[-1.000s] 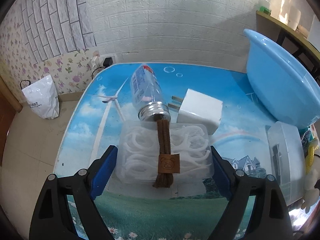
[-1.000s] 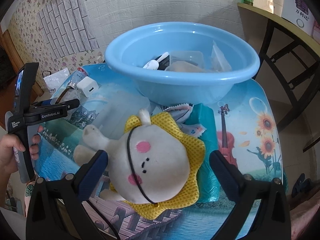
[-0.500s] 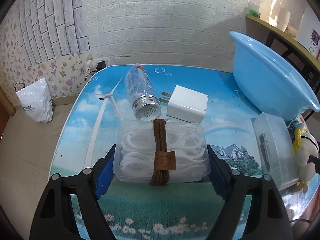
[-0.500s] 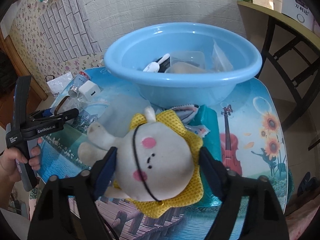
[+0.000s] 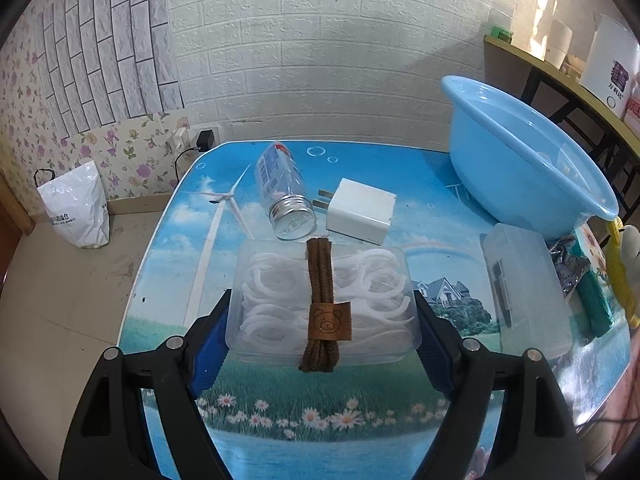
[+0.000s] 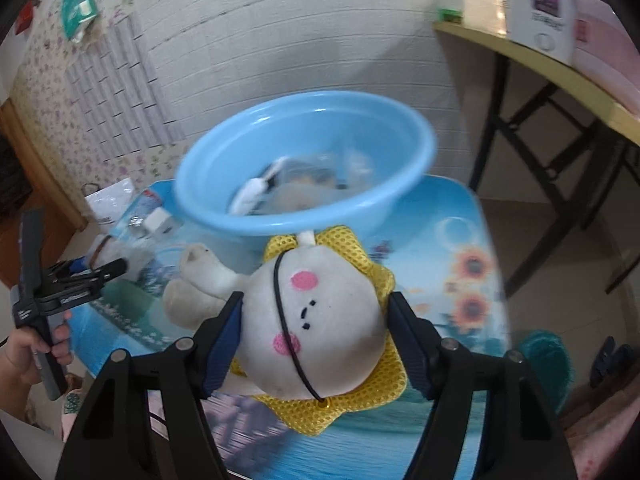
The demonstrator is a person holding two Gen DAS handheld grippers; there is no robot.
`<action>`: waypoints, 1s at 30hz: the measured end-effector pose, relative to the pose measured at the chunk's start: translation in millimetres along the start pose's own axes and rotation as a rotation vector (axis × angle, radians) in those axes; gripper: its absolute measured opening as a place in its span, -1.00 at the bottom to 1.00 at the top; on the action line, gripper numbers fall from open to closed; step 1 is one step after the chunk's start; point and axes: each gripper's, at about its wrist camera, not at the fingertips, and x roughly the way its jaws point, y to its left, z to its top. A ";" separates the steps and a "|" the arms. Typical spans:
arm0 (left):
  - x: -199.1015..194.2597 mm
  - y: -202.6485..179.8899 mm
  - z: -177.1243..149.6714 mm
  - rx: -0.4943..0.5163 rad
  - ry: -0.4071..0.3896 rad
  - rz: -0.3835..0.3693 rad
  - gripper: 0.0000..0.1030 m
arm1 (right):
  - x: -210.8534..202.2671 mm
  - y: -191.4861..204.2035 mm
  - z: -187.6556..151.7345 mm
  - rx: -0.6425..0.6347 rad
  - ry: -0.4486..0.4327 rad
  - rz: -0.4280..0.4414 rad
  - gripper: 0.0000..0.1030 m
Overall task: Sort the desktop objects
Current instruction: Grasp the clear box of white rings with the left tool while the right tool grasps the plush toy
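Two grippers engaged: right gripper [image 6: 314, 336] clamps a white, pink-cheeked, yellow-collared plush toy [image 6: 316, 332]; left gripper [image 5: 322, 320] clamps a clear floss-pick box [image 5: 320, 308].

between my left gripper's [image 5: 322, 320] fingers sits the clear plastic box of white rings [image 5: 322, 304], a brown cord bundle [image 5: 322, 304] lying across its top. behind it lie a glass jar [image 5: 282, 196] on its side and, just right, a white charger [image 5: 360, 212]. my right gripper [image 6: 314, 316] brackets the plush toy [image 6: 316, 320], with the blue basin [image 6: 304, 168] behind.
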 end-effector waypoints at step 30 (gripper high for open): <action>2.4 -38.3 -19.8 0.011 0.066 0.046 0.58 | 34.2 -64.1 -27.1 0.047 0.063 -0.103 0.68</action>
